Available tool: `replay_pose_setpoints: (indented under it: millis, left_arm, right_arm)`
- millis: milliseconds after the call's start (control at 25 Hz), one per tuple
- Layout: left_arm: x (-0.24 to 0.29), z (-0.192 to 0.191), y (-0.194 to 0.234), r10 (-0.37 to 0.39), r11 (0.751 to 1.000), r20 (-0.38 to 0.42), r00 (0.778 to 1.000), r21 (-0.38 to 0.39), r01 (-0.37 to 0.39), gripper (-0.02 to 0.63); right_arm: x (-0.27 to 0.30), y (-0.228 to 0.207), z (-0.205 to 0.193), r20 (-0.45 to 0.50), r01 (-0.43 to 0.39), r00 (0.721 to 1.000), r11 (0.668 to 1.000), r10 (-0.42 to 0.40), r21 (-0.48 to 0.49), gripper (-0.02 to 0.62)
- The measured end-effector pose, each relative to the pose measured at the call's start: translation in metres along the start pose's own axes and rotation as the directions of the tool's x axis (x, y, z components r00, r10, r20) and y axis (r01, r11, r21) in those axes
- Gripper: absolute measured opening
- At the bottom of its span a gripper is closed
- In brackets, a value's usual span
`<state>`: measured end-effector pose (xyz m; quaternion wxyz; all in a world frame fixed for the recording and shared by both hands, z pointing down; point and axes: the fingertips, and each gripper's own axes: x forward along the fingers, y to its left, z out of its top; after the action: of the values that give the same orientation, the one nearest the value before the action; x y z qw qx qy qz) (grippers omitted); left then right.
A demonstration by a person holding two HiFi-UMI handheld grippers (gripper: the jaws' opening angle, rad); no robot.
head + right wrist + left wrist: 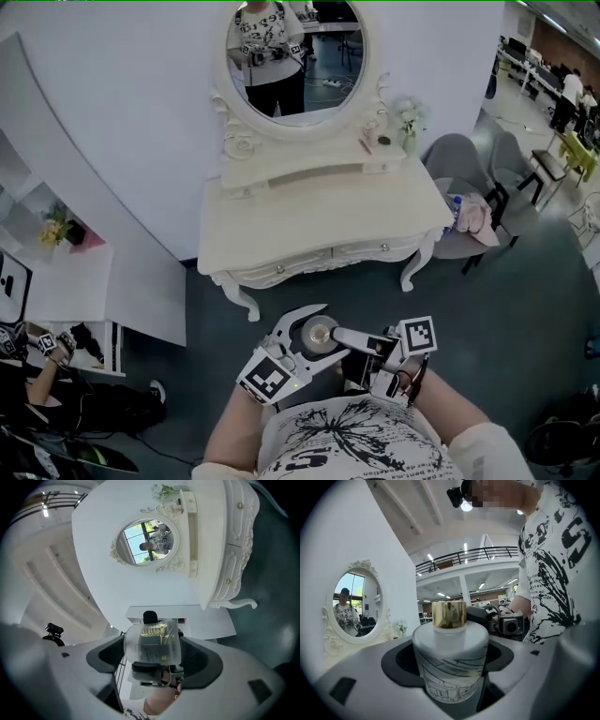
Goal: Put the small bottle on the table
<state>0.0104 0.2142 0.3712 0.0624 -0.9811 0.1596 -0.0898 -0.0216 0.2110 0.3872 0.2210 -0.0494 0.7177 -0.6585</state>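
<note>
White wall at the back, dark floor below. Ahead stands one pale dressing table (319,211) with one oval mirror (295,47) over it. At far left is a white shelf unit (66,272) holding a few oddments.

Left gripper (309,339): held low, close to the person's shirt and well short of the table. Its jaws are clamped on the small bottle (450,653), one on each side of the frosted white body, with the gold cap (449,614) standing upright above them. The head view looks down on the cap from above.

Right gripper (152,654): turned in to face the left one. The same bottle fills the gap between its pads, and it looks closed on it too (the contact reads as snug, though the glass blurs the edges). Both grippers appear to share one load, so this is probably a hand-over or a two-handed carry.

Far right on the table's raised shelf: one small vase of flowers (410,122).

Progress: the bottle is in the air, not on the table, and the table top ahead looks bare. What's left, as I judge it, is to carry it forward over the top, lower it upright, then let go with both.

Count: one bottle, two grippers, one table, one mirror, one vase.
</note>
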Motion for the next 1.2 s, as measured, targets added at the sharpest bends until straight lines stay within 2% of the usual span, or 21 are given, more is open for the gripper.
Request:
replay_pose_setpoints:
  millis: [240,560,760,1000,1200]
  left_arm:
    - [0.059,-0.004,0.034,0.02,0.999,-0.014,1.0,-0.026,-0.021,0.353]
    - [0.106,-0.023,0.091,-0.003,0.999,-0.025,1.0,-0.051,0.002,0.353]
    - [0.13,-0.036,0.15,-0.038,0.998,-0.021,0.999,-0.054,0.037,0.353]
    - [0.151,-0.047,0.241,-0.075,0.996,-0.012,0.997,-0.048,0.075,0.353]
    - [0.16,-0.058,0.309,-0.093,0.995,-0.011,0.996,-0.042,0.092,0.353]
  right_arm:
    - [-0.023,-0.003,0.063,-0.013,0.013,1.0,1.0,-0.012,0.022,0.383]
    - [-0.021,-0.024,0.136,0.008,0.017,1.0,0.998,-0.018,0.054,0.382]
    - [-0.001,-0.039,0.197,0.044,0.028,0.999,0.998,-0.03,0.051,0.383]
    - [0.042,-0.052,0.28,0.078,0.037,0.996,0.999,-0.04,0.04,0.383]
    - [0.079,-0.067,0.339,0.079,0.034,0.996,0.999,-0.036,0.028,0.383]
